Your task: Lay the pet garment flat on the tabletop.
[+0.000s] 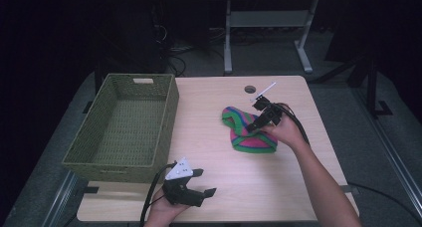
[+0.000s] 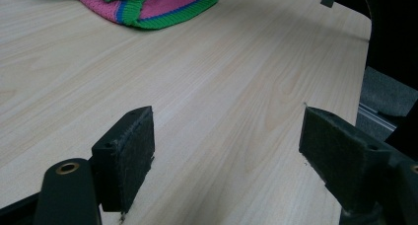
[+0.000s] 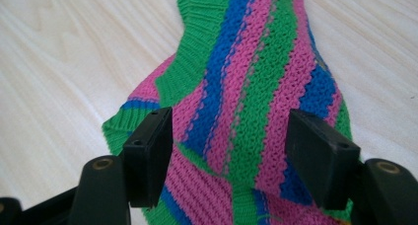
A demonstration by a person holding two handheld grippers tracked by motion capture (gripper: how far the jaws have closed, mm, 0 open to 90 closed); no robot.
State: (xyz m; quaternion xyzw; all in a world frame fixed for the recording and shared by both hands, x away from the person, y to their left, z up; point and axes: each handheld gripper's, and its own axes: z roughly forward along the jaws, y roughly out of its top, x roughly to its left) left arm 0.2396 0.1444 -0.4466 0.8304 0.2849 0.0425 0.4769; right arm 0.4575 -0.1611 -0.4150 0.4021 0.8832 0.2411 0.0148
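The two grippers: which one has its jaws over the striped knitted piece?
The right gripper, at the striped knitted piece mid-table, jaws open over it. The left gripper is at the near table edge, over bare wood.

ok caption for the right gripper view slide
Open right hand-held gripper poised over a green, pink and blue striped knitted garment on the light wooden table.

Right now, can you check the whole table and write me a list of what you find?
Surface: light wooden table, with a round hole near the far edge.
Job's things: striped knitted cloth in green, pink and blue, lying crumpled; green woven basket at the left, nothing seen inside.
Clutter: nothing seen.
Grippers: left gripper open over bare wood near the front edge; right gripper open, its fingers either side of the cloth.
Cables: a black cable trails from the left gripper, another from the right.
Surroundings: dark room, grey floor, a grey table frame behind.
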